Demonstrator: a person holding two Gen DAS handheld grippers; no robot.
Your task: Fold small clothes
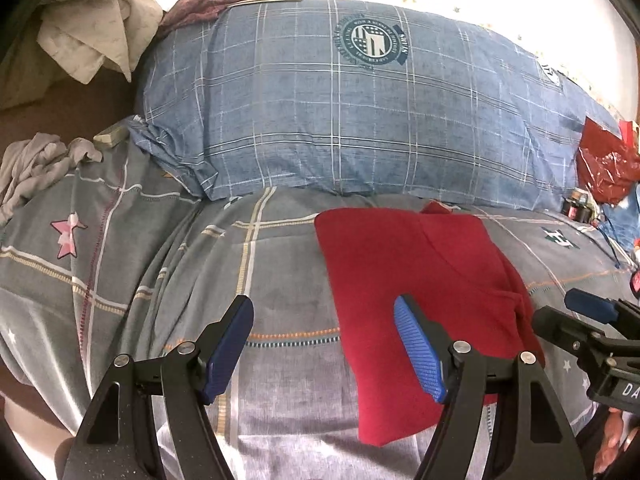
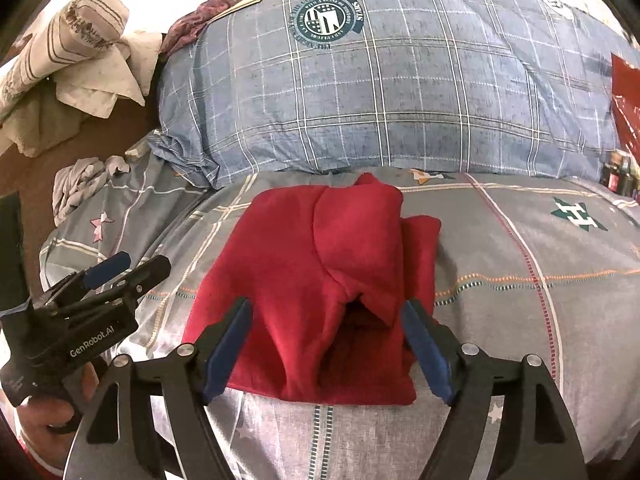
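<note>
While both grippers' jaws gape empty, red garment [image 2: 320, 280] lies folded.

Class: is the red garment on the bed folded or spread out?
Folded: the red garment lies as a compact layered bundle, one flap overlapping the rest.

1. My left tongs [image 1: 324, 350] cover the near left corner of the red garment [image 1: 420, 280]; its near edge runs under the right arm of the tongs.
2. My right tongs [image 1: 588, 308] show at the left camera's right edge only as one blue tip and black frame; the rest is cut off.
3. In the right view, the dark opening under the garment's folded flap [image 2: 360, 316] is shadowed; I cannot tell what lies inside.
4. The small jars [image 2: 618, 176] at the far right are too small to read.
5. The red bag [image 2: 626, 96] is cut by the frame edge.
6. My left hand [image 2: 44, 420] is mostly hidden behind its tool.
</note>
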